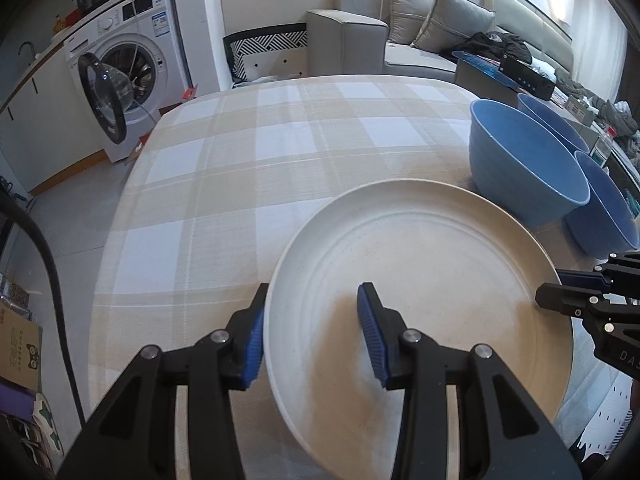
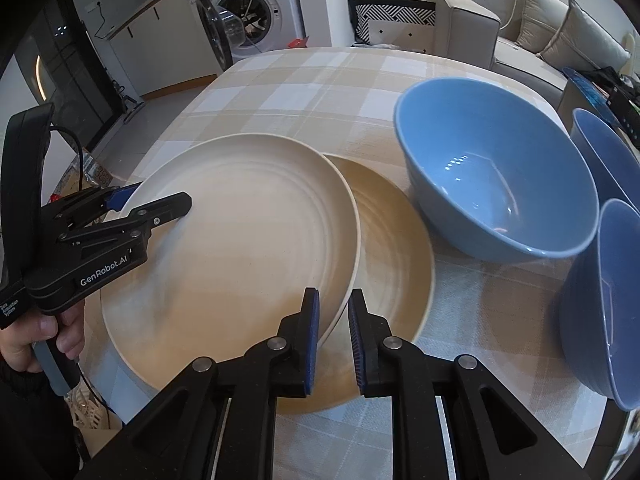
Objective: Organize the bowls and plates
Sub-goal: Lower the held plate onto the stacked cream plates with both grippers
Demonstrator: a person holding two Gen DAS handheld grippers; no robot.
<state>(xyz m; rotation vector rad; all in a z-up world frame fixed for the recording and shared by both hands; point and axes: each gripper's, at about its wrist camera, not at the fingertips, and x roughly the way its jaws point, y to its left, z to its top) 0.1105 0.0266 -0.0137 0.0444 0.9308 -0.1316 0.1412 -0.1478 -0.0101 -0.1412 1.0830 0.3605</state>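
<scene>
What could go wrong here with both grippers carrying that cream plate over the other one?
1. The right gripper pinches only the upper plate by its thin rim, so it could slip and drop onto the lower plate.
2. The left gripper straddles the opposite rim; uneven lifting may tilt the plate.
3. The nearest blue bowl stands close beside the plates and could get bumped.

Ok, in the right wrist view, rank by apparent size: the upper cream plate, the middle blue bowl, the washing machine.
1. Upper cream plate, largest.
2. Middle blue bowl.
3. White washing machine, smallest, though only because it stands far behind the checked table.
</scene>
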